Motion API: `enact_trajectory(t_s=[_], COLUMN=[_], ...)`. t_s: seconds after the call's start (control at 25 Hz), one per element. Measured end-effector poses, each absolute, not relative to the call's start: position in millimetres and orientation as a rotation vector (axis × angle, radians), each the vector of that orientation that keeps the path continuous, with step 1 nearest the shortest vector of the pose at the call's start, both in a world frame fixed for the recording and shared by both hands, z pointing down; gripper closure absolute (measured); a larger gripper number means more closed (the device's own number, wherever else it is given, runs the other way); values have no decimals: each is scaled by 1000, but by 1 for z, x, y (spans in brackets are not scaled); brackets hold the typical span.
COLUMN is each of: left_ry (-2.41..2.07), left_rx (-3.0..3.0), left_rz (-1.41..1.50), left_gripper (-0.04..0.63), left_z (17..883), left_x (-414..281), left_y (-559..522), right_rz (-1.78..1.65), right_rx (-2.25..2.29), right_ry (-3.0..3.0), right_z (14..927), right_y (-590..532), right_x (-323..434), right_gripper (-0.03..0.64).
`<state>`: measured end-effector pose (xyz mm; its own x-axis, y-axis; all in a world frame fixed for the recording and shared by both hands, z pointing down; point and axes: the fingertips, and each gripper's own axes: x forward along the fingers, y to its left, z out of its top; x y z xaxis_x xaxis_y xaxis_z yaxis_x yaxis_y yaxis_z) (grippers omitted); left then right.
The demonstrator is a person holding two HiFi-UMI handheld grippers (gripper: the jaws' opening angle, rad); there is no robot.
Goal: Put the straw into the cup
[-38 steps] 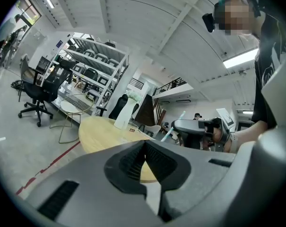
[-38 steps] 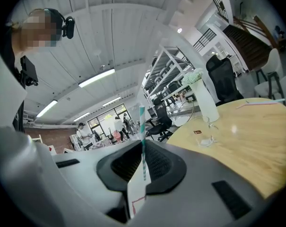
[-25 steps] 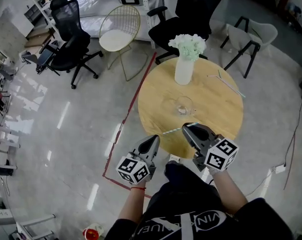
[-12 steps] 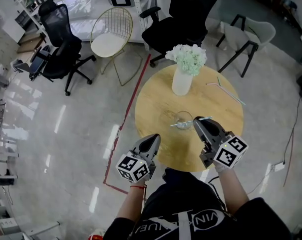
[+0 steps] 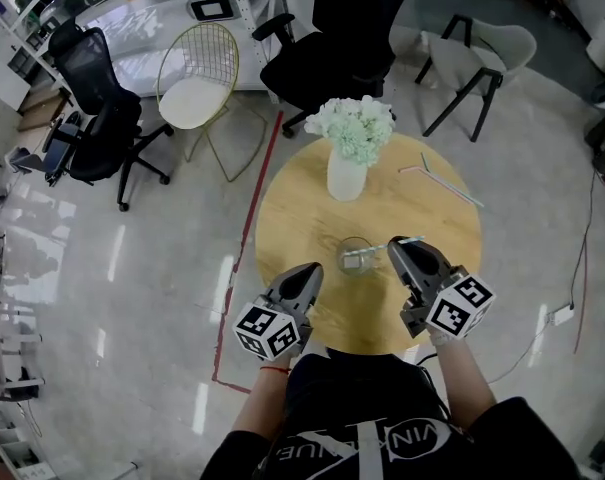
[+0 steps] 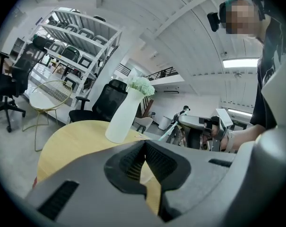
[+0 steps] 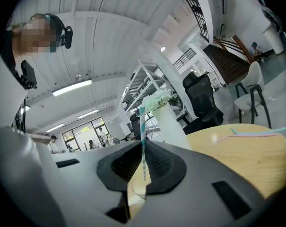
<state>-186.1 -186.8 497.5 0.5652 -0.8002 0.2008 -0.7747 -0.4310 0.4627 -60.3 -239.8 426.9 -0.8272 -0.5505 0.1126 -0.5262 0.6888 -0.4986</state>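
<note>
While the right gripper (image 5: 398, 249) pinched the straw (image 5: 380, 250) tight, its free end lay over the cup (image 5: 357, 265) on the bench (image 5: 307, 203). Tipping it upright before release should seat it. The left gripper (image 5: 309, 273) was closed and empty.

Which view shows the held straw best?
Right gripper view: the striped straw stands close up between the right gripper's closed jaws. Head view shows it small, its end at the cup. Left gripper view catches only a distant sliver.

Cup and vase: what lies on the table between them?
Nothing: the head view shows only bare table between the cup and the vase.
</note>
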Motion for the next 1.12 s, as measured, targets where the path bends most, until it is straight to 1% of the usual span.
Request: enact_trajectory(t_s=[0.52,1.12], left_ry=[-1178,-1082], left_rx=[2263,2270], left_rz=[11,46], left_gripper=[588,588], left_z=[524,539], left_x=[-177,-182], left_y=[-204,-230], right_rz=[-881,-944], right_rx=[-1023,-1096], right_ry=[2904,2882], right_z=[478,499], right_y=[-239,-244], right_x=[-63,-76], right_gripper=[597,597])
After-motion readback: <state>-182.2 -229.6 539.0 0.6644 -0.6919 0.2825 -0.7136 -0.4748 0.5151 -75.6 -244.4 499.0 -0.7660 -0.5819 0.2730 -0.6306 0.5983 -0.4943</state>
